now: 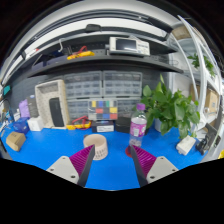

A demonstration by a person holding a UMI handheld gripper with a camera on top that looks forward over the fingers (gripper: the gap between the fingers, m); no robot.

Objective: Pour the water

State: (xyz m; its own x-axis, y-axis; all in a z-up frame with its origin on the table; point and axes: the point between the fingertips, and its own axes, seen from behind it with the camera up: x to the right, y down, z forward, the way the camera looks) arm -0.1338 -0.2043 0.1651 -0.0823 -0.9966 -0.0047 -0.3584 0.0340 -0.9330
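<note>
We count one gripper [112, 163] with two fingers, each bearing a magenta pad [82, 157], and they stand apart with nothing between them, hovering level above the blue table [115, 172] and pointing straight ahead. Just beyond the fingers, a little nearer the left one, sits one short tan cup [97, 146] on the table; it is the only cup we can make out clearly, and whether it holds water we cannot tell. Farther on and nearer the right finger stands one small bottle [138, 125] with a pink label, whose writing is too small for us to read. One leafy green plant [172, 106] rises just beside the bottle. Toward the left we see one pale boxy appliance [51, 103] with a dark opening, and near it a few small items we cannot identify. Behind everything runs one set of small drawers [103, 97] with coloured fronts, and above it one shelf [95, 62] carrying a grey device [128, 46]. No brand names or labels are legible to us anywhere.
</note>
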